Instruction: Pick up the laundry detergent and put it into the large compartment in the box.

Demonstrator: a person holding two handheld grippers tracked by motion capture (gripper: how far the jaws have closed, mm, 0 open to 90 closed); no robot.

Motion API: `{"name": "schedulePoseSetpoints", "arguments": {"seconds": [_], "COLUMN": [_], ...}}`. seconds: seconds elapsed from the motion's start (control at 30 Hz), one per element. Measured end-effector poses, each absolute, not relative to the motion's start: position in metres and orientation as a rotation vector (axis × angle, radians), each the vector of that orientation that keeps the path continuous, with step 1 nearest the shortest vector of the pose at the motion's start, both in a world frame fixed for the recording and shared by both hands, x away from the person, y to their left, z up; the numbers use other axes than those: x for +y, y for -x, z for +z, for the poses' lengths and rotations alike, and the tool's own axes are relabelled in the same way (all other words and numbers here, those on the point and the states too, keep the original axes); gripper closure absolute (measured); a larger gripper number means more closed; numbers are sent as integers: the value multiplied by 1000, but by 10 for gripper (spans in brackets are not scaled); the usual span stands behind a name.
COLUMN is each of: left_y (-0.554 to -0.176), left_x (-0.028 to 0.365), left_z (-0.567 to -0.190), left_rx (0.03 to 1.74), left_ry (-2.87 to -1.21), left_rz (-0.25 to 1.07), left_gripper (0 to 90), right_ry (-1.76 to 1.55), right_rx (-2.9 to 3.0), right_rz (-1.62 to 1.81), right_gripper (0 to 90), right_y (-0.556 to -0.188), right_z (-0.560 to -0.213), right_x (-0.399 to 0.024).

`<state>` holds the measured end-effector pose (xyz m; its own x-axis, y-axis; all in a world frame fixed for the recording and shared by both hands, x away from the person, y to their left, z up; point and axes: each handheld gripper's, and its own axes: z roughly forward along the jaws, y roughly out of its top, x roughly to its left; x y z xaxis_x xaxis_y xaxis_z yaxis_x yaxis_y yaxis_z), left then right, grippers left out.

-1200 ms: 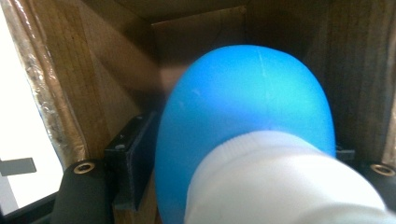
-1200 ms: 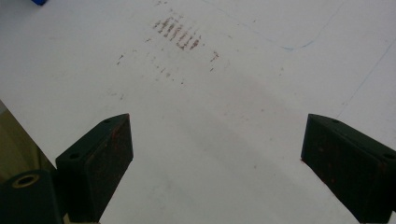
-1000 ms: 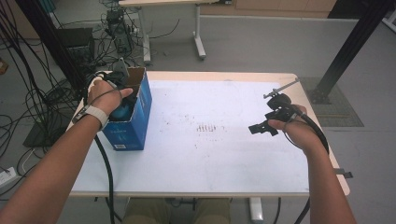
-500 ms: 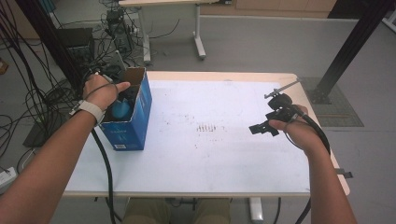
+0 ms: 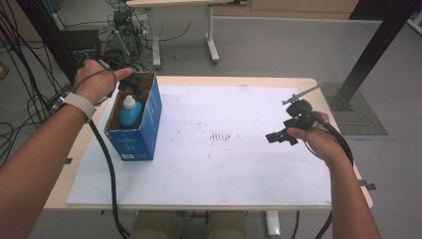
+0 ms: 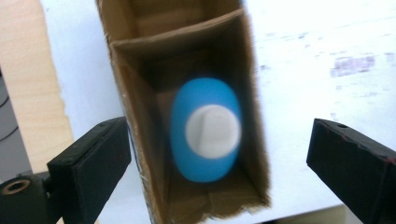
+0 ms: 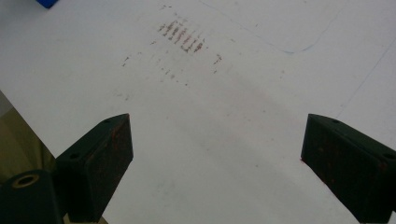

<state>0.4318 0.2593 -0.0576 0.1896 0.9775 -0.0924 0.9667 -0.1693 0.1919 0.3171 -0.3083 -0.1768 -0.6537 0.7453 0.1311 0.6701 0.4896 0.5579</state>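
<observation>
Blue bottle [image 6: 206, 129] sits in the box [image 5: 147, 130], frame left; my left gripper [image 5: 130, 83], jaws just opened wide and empty, should lift straight clear.

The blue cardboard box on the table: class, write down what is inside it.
In the blue cardboard box, a blue bottle with a white cap stands upright in the near compartment. A cardboard divider separates a farther compartment, whose floor is out of sight.

The bottle [image 6: 205, 130] is smooth blue plastic with a white cap. The box [image 5: 149, 119] is matt brown cardboard, blue-printed outside. The tabletop [image 5: 298, 82] is pale wood under white paper.
</observation>
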Motion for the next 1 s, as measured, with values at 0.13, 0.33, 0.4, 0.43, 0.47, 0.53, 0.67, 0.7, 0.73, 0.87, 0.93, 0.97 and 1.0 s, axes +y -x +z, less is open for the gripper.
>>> {"name": "schedulePoseSetpoints", "arguments": {"seconds": [0.13, 0.33, 0.4, 0.43, 0.47, 0.53, 0.67, 0.7, 0.73, 0.87, 0.93, 0.97, 1.0], "left_y": [-427, -416, -413, -411, -411, -410, -406, -404, -403, -399, -397, -396, -396], "left_x": [256, 245, 240, 238, 235, 229, 213, 210, 206, 193, 187, 183, 181], "left_z": [-40, -10, 0, 5, 9, 16, 28, 31, 34, 42, 44, 44, 44], "left_rx": [1815, 1688, 1641, 1620, 1594, 1546, 1445, 1420, 1391, 1271, 1221, 1195, 1180], "left_ry": [-2273, -2327, -2347, -2356, -2372, -2391, -2448, -2461, -2474, -2524, -2542, -2557, -2567], "left_rz": [84, 129, 132, 135, 131, 113, 119, 119, 121, 118, 120, 119, 121], "left_gripper": [64, 67, 67, 67, 67, 68, 69, 69, 69, 69, 69, 69, 69], "right_ry": [-1236, -1231, -1231, -1234, -1234, -1233, -1233, -1234, -1233, -1240, -1242, -1242, -1243], "right_rx": [2598, 2590, 2588, 2586, 2585, 2586, 2585, 2585, 2584, 2579, 2578, 2576, 2576], "right_rz": [886, 887, 887, 887, 886, 887, 888, 887, 888, 885, 884, 884, 884], "right_gripper": [89, 89, 89, 89, 89, 89, 89, 89, 89, 89, 89, 89, 89], "right_y": [-317, -315, -315, -315, -315, -315, -316, -316, -316, -315, -315, -315, -314], "right_z": [-175, -170, -169, -169, -169, -168, -168, -168, -167, -165, -165, -165, -165], "right_x": [-309, -310, -310, -311, -311, -311, -312, -312, -312, -313, -314, -314, -314]}}
